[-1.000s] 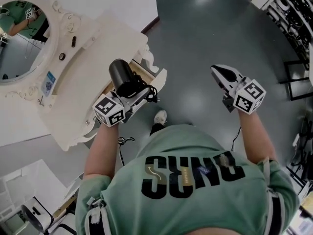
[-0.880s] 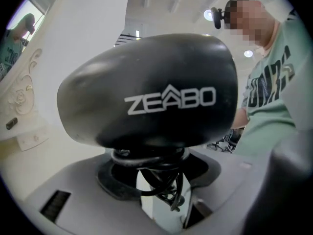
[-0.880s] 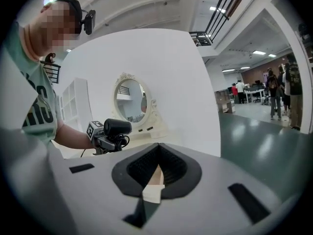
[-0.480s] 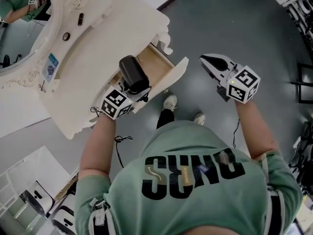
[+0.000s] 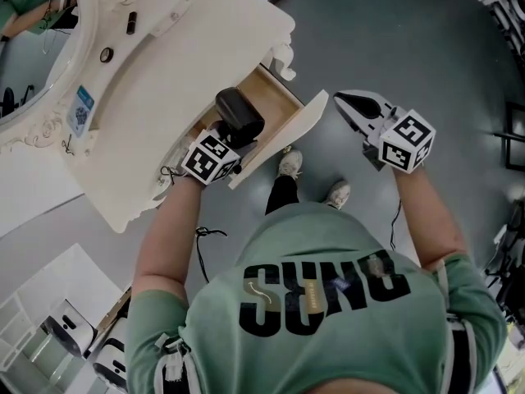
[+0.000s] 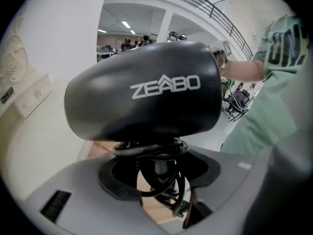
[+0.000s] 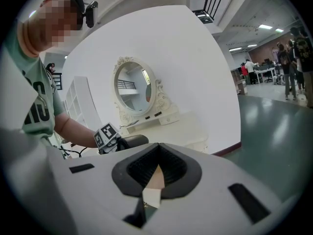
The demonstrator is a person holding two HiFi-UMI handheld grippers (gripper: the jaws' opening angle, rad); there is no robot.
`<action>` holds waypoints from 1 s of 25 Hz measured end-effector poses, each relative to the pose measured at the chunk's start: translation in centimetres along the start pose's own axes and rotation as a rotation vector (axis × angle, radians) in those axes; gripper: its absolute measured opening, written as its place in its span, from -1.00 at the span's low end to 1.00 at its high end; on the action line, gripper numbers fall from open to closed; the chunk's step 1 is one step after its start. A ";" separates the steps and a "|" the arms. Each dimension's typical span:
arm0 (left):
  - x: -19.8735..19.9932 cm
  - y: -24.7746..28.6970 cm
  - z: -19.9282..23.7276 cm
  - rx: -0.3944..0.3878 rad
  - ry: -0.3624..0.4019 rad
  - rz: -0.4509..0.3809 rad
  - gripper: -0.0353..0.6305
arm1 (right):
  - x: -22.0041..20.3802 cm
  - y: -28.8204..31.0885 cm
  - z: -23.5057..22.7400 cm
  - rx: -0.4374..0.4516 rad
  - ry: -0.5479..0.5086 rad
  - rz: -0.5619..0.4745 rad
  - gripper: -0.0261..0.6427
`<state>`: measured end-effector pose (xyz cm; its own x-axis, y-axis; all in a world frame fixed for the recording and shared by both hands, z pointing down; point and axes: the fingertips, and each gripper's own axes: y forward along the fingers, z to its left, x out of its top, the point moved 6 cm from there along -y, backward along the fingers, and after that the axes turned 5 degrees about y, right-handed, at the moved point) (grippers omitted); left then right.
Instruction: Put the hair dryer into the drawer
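Note:
The black hair dryer (image 5: 239, 115) hangs over the open wooden drawer (image 5: 272, 93) of the white vanity, with my left gripper (image 5: 229, 140) shut on its handle. In the left gripper view the dryer's barrel (image 6: 142, 94) fills the picture, and its coiled cord (image 6: 154, 153) bunches where the left gripper (image 6: 156, 168) clamps. My right gripper (image 5: 351, 105) floats over the grey floor just right of the drawer front, shut and holding nothing. In the right gripper view its jaws (image 7: 157, 150) meet, and the hair dryer (image 7: 133, 140) shows beyond them.
The white vanity top (image 5: 164, 72) and its oval mirror (image 5: 33, 52) lie up-left of the drawer. The drawer's front panel (image 5: 283, 142) juts toward the person's shoes (image 5: 289, 164). White shelving (image 5: 49, 318) stands at lower left, dark racks (image 5: 513, 130) at the right edge.
My left gripper has carried the hair dryer forward and rightward over the open drawer. The right gripper has stayed about where it was, still shut.

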<state>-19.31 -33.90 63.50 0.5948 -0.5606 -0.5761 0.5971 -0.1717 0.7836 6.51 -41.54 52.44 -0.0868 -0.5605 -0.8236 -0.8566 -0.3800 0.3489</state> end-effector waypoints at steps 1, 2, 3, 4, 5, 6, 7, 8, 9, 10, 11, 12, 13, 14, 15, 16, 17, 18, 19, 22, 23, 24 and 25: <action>-0.1 0.4 0.3 0.002 -0.003 0.029 -0.15 | -0.1 0.0 -0.1 -0.005 0.004 0.000 -0.94; -0.1 0.9 0.5 0.006 -0.002 0.061 -0.15 | -0.2 0.0 -0.2 -0.009 0.009 -0.001 -0.94; -0.2 1.4 0.7 0.009 0.000 0.092 -0.15 | -0.4 -0.1 -0.4 -0.012 0.013 -0.003 -0.94; -0.3 1.9 0.9 0.010 -0.003 0.120 -0.15 | -0.6 -0.1 -0.5 -0.014 0.018 -0.005 -0.94; -0.5 2.4 1.1 0.008 -0.014 0.144 -0.15 | -0.7 -0.1 -0.6 -0.017 0.022 -0.005 -0.94; -0.6 2.8 1.3 0.003 -0.027 0.165 -0.16 | -0.8 -0.1 -0.6 -0.019 0.026 -0.004 -0.94; -0.7 3.3 1.5 0.000 -0.037 0.187 -0.15 | -0.9 0.0 -0.7 -0.020 0.030 -0.003 -0.94; -0.9 3.8 1.7 -0.002 -0.042 0.212 -0.15 | -1.0 0.0 -0.8 -0.020 0.033 -0.004 -0.94; -0.9 4.3 1.8 -0.002 -0.042 0.239 -0.15 | -1.1 -0.1 -0.9 -0.019 0.034 -0.005 -0.94; -1.0 4.8 2.0 -0.002 -0.040 0.264 -0.15 | -1.2 -0.1 -1.0 -0.018 0.036 -0.006 -0.94; -0.9 5.2 2.1 -0.002 -0.040 0.285 -0.15 | -1.3 -0.2 -1.1 -0.019 0.038 -0.006 -0.94; -0.9 5.7 2.2 -0.004 -0.043 0.301 -0.15 | -1.3 -0.3 -1.2 -0.022 0.042 -0.006 -0.94; -0.9 6.2 2.4 -0.006 -0.049 0.317 -0.15 | -1.3 -0.3 -1.3 -0.025 0.045 -0.007 -0.94; -1.0 6.7 2.5 -0.006 -0.056 0.332 -0.15 | -1.4 -0.4 -1.4 -0.026 0.048 -0.007 -0.94; -1.1 7.2 2.7 -0.005 -0.062 0.348 -0.15 | -1.5 -0.4 -1.6 -0.026 0.050 -0.008 -0.94; -1.3 7.7 2.9 -0.002 -0.067 0.363 -0.15 | -1.7 -0.5 -1.8 -0.025 0.051 -0.009 -0.94; -1.4 8.2 3.2 0.003 -0.069 0.378 -0.15 | -1.9 -0.5 -1.9 -0.024 0.052 -0.011 -0.94; -1.6 8.7 3.4 0.004 -0.074 0.392 -0.15 | -1.9 -0.6 -1.9 -0.024 0.055 -0.012 -0.94; -1.7 9.1 3.5 0.000 -0.081 0.404 -0.15 | -1.9 -0.6 -2.0 -0.026 0.058 -0.011 -0.94; -1.8 10.5 3.8 -0.003 -0.096 0.426 -0.15 | -2.1 -0.7 -2.2 -0.033 0.063 -0.008 -0.94; -2.0 11.0 3.9 -0.004 -0.098 0.434 -0.15 | -2.2 -0.7 -2.3 -0.035 0.065 -0.008 -0.94; -2.2 11.5 4.1 -0.008 -0.099 0.444 -0.15 | -2.3 -0.7 -2.4 -0.037 0.069 -0.008 -0.94; -2.4 11.9 4.2 -0.014 -0.102 0.453 -0.15 | -2.3 -0.7 -2.4 -0.040 0.072 -0.008 -0.94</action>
<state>-15.87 -37.95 75.22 0.7418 -0.6538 -0.1496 0.2969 0.1201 0.9473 8.54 -41.80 55.14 -0.0424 -0.6081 -0.7927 -0.8361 -0.4127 0.3613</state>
